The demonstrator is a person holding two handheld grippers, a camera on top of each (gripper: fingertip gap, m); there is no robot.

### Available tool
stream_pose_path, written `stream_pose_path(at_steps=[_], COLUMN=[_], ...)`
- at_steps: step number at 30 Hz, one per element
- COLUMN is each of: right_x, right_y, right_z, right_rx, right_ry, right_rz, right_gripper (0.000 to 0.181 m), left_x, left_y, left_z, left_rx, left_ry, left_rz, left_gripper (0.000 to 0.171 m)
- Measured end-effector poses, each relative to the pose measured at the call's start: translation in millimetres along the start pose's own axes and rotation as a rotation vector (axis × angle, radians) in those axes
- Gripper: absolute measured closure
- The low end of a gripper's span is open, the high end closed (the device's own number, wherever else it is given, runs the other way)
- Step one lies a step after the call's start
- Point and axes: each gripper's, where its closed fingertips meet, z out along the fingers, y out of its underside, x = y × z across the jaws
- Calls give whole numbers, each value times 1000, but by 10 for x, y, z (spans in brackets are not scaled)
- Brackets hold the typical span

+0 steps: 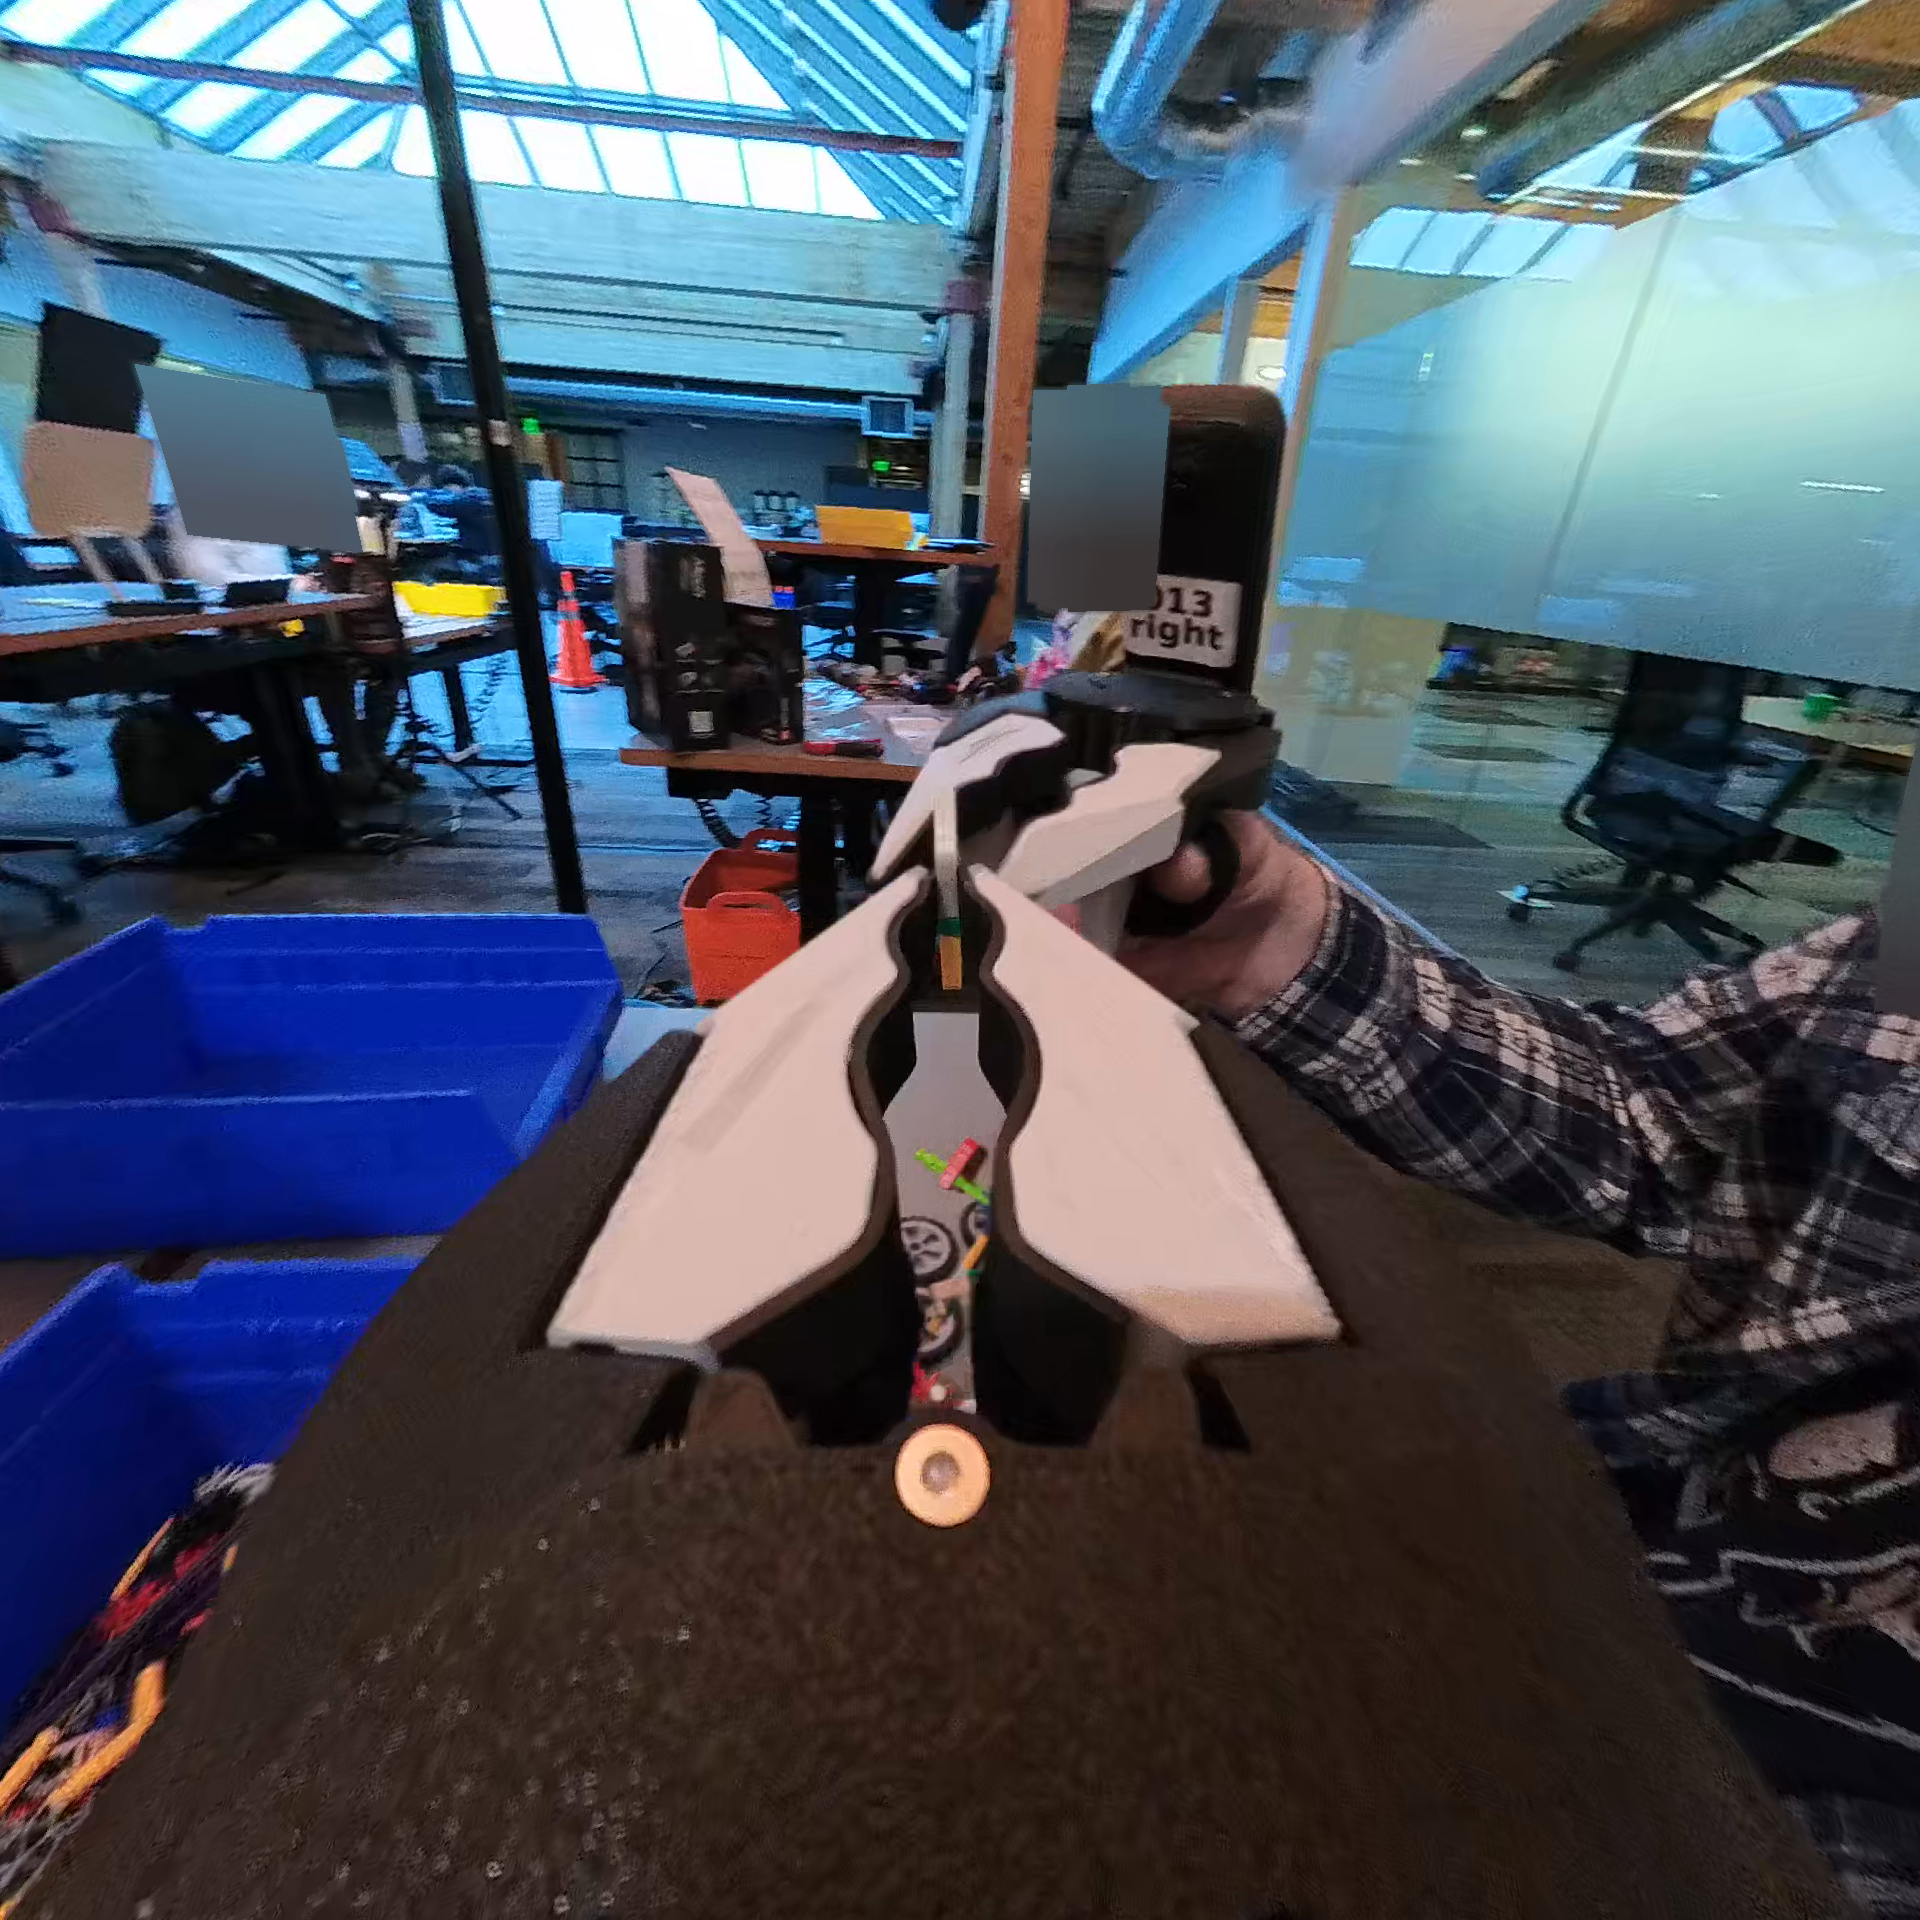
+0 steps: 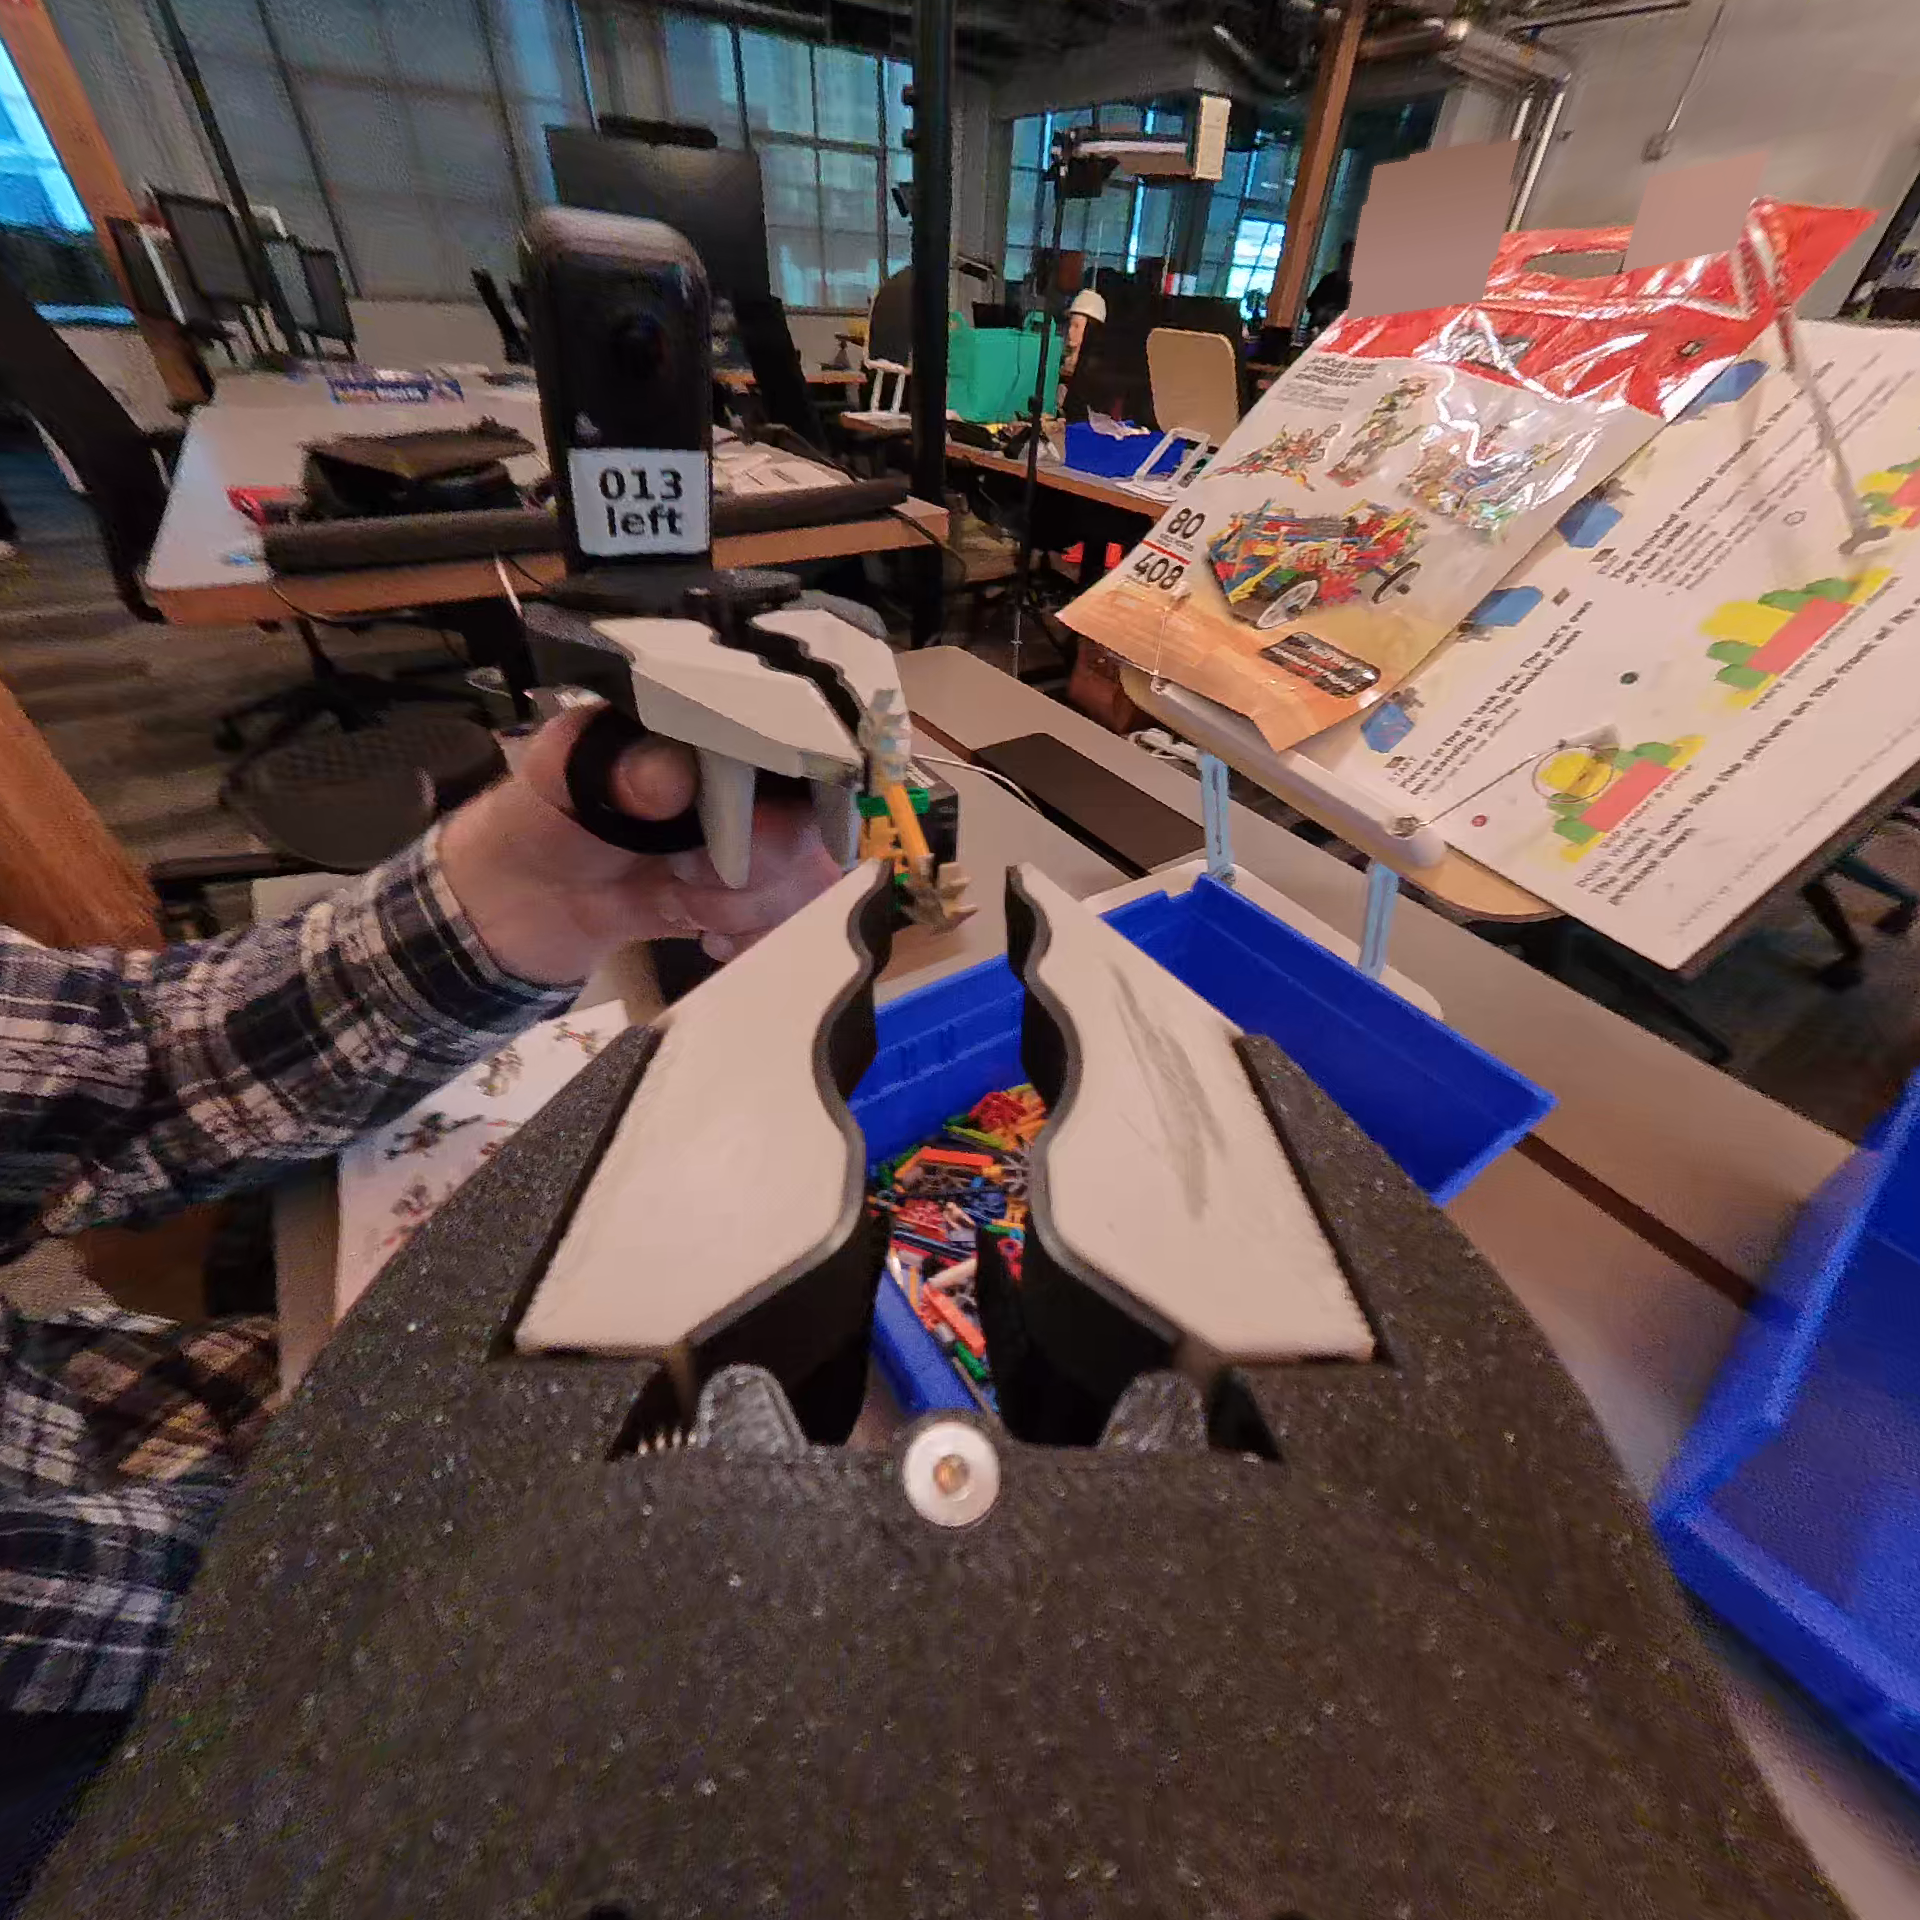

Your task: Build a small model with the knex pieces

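My left gripper [image 1: 948,888] is shut on a small assembly [image 1: 950,940] of white, green and yellow construction pieces, held upright in the air. In the right wrist view the left gripper [image 2: 868,753] shows with the assembly [image 2: 896,810] hanging from its tips. My right gripper [image 2: 948,883] is open and empty. Its left fingertip is close beside the assembly's lower end. Its fingers [image 1: 1101,821] show just behind the assembly in the left wrist view. A blue bin [image 2: 1299,997] full of loose coloured pieces [image 2: 966,1174] lies below the right gripper.
Two blue bins [image 1: 312,1039] [image 1: 156,1403] stand at the left. Small wheels [image 1: 925,1242] and loose pieces lie on the table under the left gripper. A tilted instruction board [image 2: 1662,644] with a toy package [image 2: 1403,468] stands at the right, another blue bin [image 2: 1808,1403] beside it. My left and right fingertips are right by each other.
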Motion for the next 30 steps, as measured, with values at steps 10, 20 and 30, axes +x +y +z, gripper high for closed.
stream_pose_path(at_steps=[10,20,30], right_x=[-165,-247,-292], right_y=[-192,-216,-250], right_z=[-76,-56,-118], right_rx=[135,198,104], right_ry=[-43,-70,-84], right_rz=[60,126,-13], right_gripper=[179,175,178], left_x=[70,133,242], left_y=[-74,-85,-91], left_z=[2,61,40], left_rx=[79,108,58], left_ry=[89,97,137], left_rz=[-62,-48,-47], left_gripper=[156,168,171])
